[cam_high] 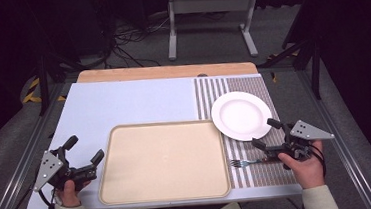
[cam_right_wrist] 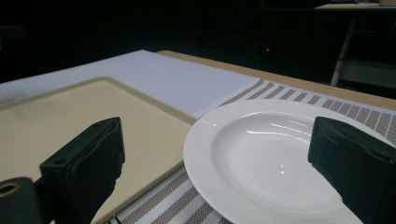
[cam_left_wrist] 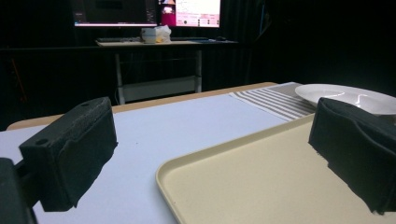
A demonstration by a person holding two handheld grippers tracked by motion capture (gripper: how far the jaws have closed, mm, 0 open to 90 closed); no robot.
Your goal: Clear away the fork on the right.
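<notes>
A beige tray (cam_high: 163,160) lies empty at the table's front middle. To its right, a white plate (cam_high: 241,115) rests on a striped placemat (cam_high: 252,91), and a fork (cam_high: 246,163) lies on the mat near the front edge. My left gripper (cam_high: 83,150) hovers open just left of the tray (cam_left_wrist: 261,186), nothing between its jaws. My right gripper (cam_high: 266,133) stands open beside the plate's near rim, above the fork's handle. In the right gripper view the plate (cam_right_wrist: 261,158) sits between the jaws' line of sight, with the tray (cam_right_wrist: 70,121) to its left.
A pale blue mat (cam_high: 133,101) covers the left and back of the table, on a wooden top (cam_high: 166,71). Metal rails run along both table sides. A desk with monitors (cam_left_wrist: 149,11) stands beyond the far edge.
</notes>
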